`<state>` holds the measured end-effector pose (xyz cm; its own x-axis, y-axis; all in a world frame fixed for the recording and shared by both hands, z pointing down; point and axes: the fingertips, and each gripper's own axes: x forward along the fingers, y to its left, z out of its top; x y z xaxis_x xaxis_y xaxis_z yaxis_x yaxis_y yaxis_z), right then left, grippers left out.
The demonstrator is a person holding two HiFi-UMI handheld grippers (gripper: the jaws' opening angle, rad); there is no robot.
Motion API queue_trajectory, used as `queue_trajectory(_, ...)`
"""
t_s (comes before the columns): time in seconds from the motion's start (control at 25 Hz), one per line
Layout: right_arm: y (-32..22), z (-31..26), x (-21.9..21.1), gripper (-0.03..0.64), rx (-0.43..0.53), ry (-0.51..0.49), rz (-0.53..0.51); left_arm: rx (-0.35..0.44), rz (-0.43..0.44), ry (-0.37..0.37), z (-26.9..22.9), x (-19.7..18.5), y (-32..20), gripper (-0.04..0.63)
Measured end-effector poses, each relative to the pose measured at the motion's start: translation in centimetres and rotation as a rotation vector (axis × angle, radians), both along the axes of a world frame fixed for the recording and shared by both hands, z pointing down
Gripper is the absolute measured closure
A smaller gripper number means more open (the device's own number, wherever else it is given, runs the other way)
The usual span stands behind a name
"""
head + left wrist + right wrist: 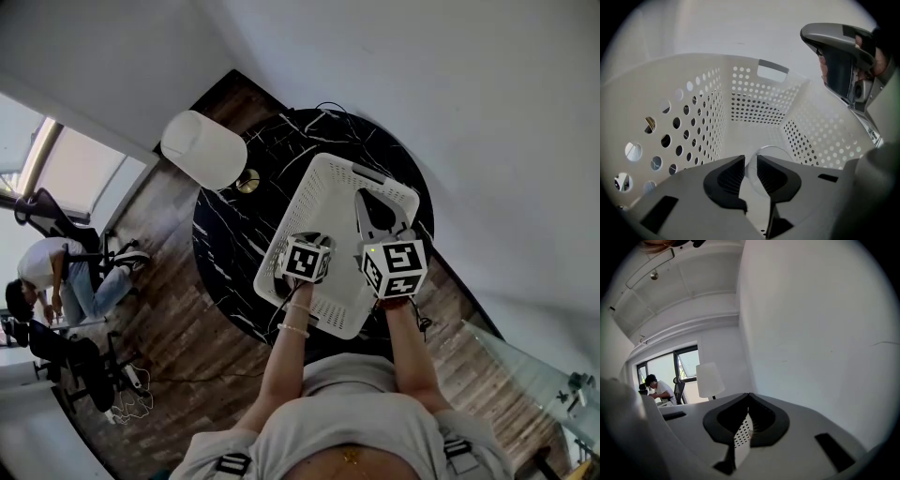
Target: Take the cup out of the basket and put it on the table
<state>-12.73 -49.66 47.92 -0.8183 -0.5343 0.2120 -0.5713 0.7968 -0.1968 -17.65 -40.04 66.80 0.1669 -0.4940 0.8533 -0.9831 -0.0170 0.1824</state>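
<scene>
A: Where is the cup (782,156) now?
B: At the bottom of the basket (754,101). The left claw (750,162) stands a little apart around its rim and, I think, is not pressing yet. The right claw (748,405) is clamped on the basket wall.
A: What is the risk?
B: The thin clear rim may slip out or bend if the claw pinches it off-centre.

- Daylight entered through the window (75,169) at the upper left of the head view, and that area was overexposed.
- The white wall (450,84) and basket (309,202) were evenly bright, while the black table (225,244) showed faint glare.
- Both gripper views carried strong fisheye distortion with black, vignetted corners.
- In the right gripper view, the window at centre left was blown out.
</scene>
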Motion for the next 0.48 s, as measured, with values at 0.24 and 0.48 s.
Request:
queue_trajectory(0.24, -0.14, -0.14, 0.17, 0.607, 0.002, -0.004, 0.007, 0.006, -0.006, 0.003, -0.01, -0.08, 0.02, 0.508)
queue_trajectory(0.48, -0.42, -0.03, 0.28, 0.607, 0.000, 0.000, 0.010, 0.018, -0.009, 0.001, -0.06, -0.05, -0.22, 0.511)
